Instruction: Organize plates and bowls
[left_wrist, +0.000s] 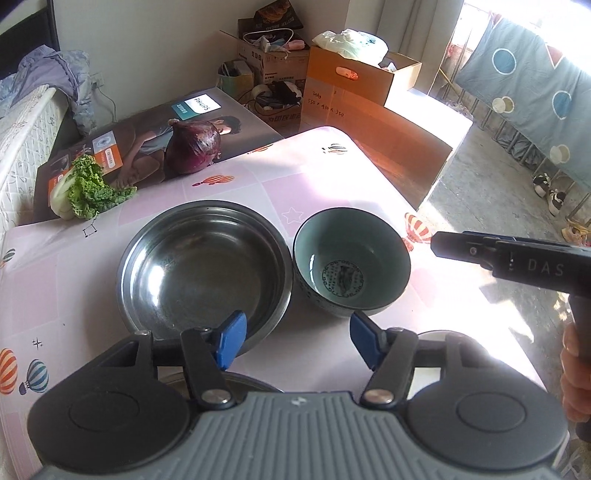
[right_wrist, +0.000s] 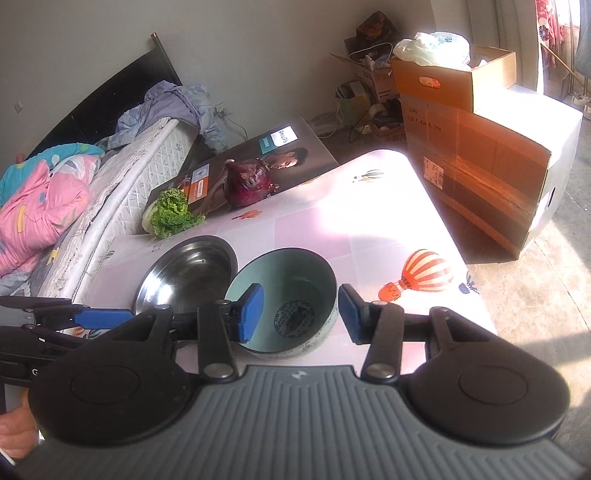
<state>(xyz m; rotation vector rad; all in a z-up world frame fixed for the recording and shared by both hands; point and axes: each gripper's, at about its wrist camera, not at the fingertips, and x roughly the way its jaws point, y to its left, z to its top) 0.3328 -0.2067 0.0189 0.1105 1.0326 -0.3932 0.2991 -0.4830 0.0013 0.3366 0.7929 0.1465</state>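
On the table (left_wrist: 314, 177) we see a steel bowl (left_wrist: 201, 264) at left, touching a green bowl (left_wrist: 351, 260) at its right. Our left gripper (left_wrist: 295, 341) hangs partly open above their near rims, gripping nothing. Our right gripper (right_wrist: 301, 314) is partly open and empty too, over the green bowl.

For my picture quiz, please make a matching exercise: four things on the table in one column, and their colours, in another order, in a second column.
Things:
1. onion
2. leafy vegetable
3. metal bowl
4. ceramic bowl

Colours:
A. pale teal inside
B. dark purple
C. shiny grey
D. green and white

Pairs: 1-B, 2-D, 3-C, 4-A
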